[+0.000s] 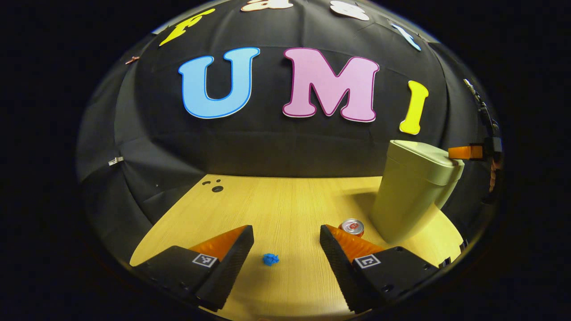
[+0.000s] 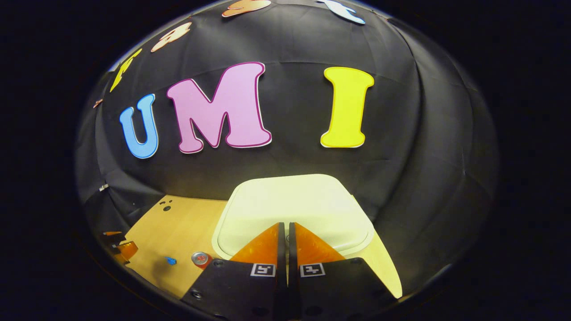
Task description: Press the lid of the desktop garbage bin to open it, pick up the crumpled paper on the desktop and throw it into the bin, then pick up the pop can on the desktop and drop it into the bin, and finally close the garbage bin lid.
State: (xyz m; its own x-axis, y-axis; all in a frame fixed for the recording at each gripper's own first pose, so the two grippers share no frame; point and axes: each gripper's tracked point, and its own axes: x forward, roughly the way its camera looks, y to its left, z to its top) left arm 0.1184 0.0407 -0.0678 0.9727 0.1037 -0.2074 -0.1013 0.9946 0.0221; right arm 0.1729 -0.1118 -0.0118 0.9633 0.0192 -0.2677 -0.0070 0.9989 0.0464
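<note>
Left gripper view, left to right: left gripper (image 1: 286,243) low over the wooden desk (image 1: 276,200), jaws spread wide, nothing between them. Blue crumpled paper (image 1: 270,259) lies on the desk in the gap between the two fingers, nearer the left one, not touching either. Pop can (image 1: 352,226) stands upright just past the right fingertip, close beside the base of the garbage bin (image 1: 412,194). Bin is pale green, standing at the right side of the desk; lid (image 1: 424,154) down flat, so the inside cannot be seen. At the far right edge the right gripper (image 1: 461,153) sits at the lid's right rim; whether it touches the lid is hard to tell from here.

Right gripper view, left to right: at the far left edge a bit of the left gripper (image 2: 121,249), blurred. Crumpled paper (image 2: 170,260) is a small blue speck on the desk (image 2: 178,227), pop can (image 2: 200,258) to its right, near the bin's base. The bin's lid (image 2: 294,200) is seen from above, closed, smooth and bare. Right gripper (image 2: 285,229) has its jaws clenched together, holding nothing, tips over the near part of the lid; contact can't be confirmed.
</note>
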